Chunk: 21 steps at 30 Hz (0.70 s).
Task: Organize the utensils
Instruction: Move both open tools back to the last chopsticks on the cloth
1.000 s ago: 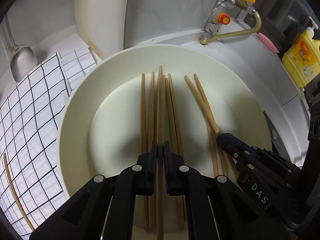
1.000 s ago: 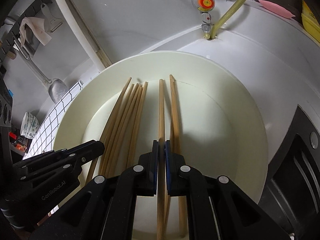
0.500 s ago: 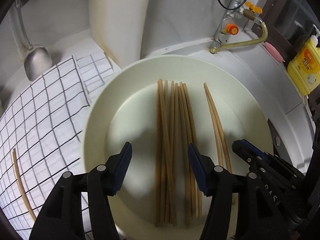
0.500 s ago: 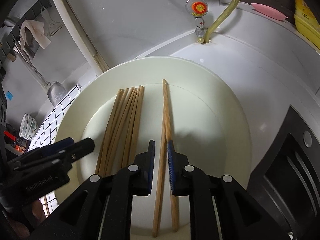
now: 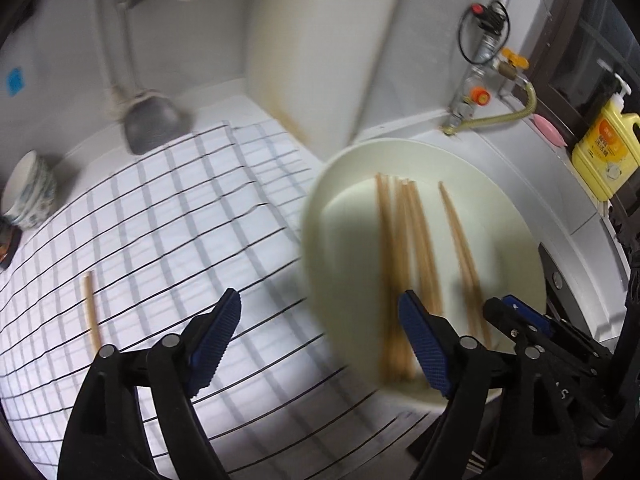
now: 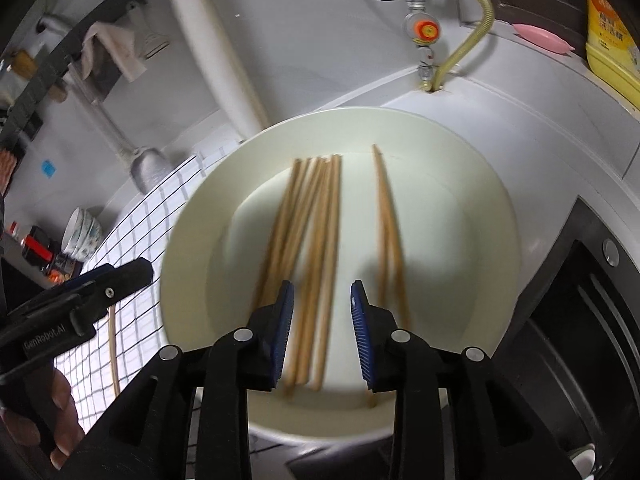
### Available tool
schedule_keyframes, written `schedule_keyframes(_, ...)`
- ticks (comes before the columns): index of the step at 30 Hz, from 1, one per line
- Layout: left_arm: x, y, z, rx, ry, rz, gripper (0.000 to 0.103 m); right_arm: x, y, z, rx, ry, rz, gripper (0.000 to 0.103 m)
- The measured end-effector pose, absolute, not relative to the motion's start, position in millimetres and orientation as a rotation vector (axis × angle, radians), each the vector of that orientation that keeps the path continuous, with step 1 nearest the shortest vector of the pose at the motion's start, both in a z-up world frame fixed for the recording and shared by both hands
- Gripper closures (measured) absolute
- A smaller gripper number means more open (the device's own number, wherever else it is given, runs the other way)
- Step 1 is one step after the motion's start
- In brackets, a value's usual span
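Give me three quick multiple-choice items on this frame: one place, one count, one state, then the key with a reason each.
1. Where does the lone wooden chopstick outside the round cream plate lie?
A. on the white black-grid cloth
B. in the patterned bowl
C. on the stove

2. How many wooden chopsticks make up the separate small group on the plate's right?
A. two
B. five
C. none

3. What is the left gripper doing?
A. clamping a chopstick
B. open, holding nothing
C. gripping the plate rim

Key: A, it rests flat on the cloth, left of the plate; A, two sticks lie apart from the larger bundle; B, its jaws have just been opening, with nothing between them.
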State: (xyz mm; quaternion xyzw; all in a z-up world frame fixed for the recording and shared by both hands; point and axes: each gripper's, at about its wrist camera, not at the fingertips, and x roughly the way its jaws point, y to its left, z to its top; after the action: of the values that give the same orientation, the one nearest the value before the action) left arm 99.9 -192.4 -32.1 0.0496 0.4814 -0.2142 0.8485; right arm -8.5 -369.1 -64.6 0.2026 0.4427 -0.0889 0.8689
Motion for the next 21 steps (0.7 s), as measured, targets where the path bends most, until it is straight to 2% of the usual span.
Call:
schedule_keyframes(10,80.7,-90.7,-38.7,0.074,1.034,-0.337,0.019,-7.0,-288.8,-51.0,0.346,0.930,-0.077,0.057)
schedule_keyframes(21,67.8,27.2,-64.0,0.012,1.056,-0.138,0.015,12.2,-182.9,-67.9,0.238,0.963,0.078,0.053)
